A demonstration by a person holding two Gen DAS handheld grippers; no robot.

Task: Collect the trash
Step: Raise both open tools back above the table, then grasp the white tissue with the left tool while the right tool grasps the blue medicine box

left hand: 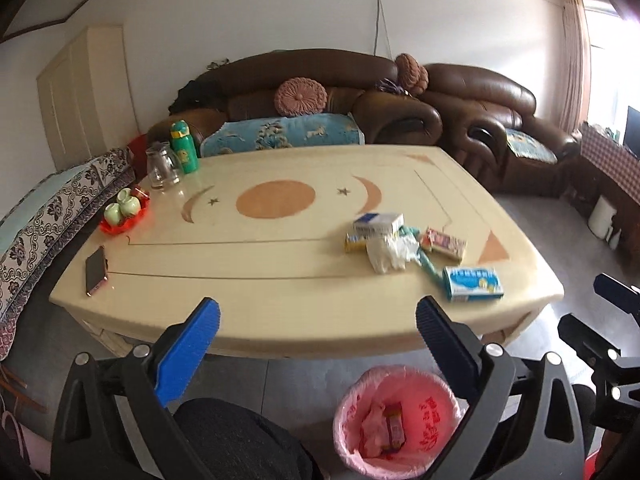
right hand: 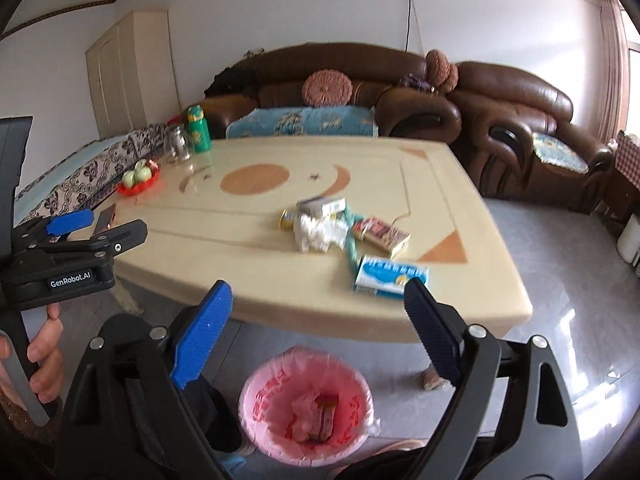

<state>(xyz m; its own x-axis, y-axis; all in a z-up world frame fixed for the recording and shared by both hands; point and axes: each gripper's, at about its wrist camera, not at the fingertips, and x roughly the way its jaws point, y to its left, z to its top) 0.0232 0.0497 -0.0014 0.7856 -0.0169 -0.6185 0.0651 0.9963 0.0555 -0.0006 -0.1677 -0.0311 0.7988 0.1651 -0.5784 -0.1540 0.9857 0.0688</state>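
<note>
Trash lies on the right part of the cream table (left hand: 280,264): a blue and white box (left hand: 473,284) (right hand: 390,277) near the front edge, a crumpled white tissue (left hand: 390,252) (right hand: 320,233), a red and yellow packet (left hand: 444,243) (right hand: 382,235), a white box (left hand: 378,223) (right hand: 322,207) and a teal wrapper (left hand: 430,266). A bin with a pink bag (left hand: 396,420) (right hand: 306,404) stands on the floor below the table edge and holds some wrappers. My left gripper (left hand: 318,344) is open and empty, in front of the table. My right gripper (right hand: 318,324) is open and empty above the bin.
A phone (left hand: 96,270), a red tray with green cups (left hand: 124,212), a glass jar (left hand: 160,166) and a green bottle (left hand: 184,146) stand on the table's left side. Brown sofas (left hand: 360,92) line the far side. A patterned bench (left hand: 48,216) runs along the left.
</note>
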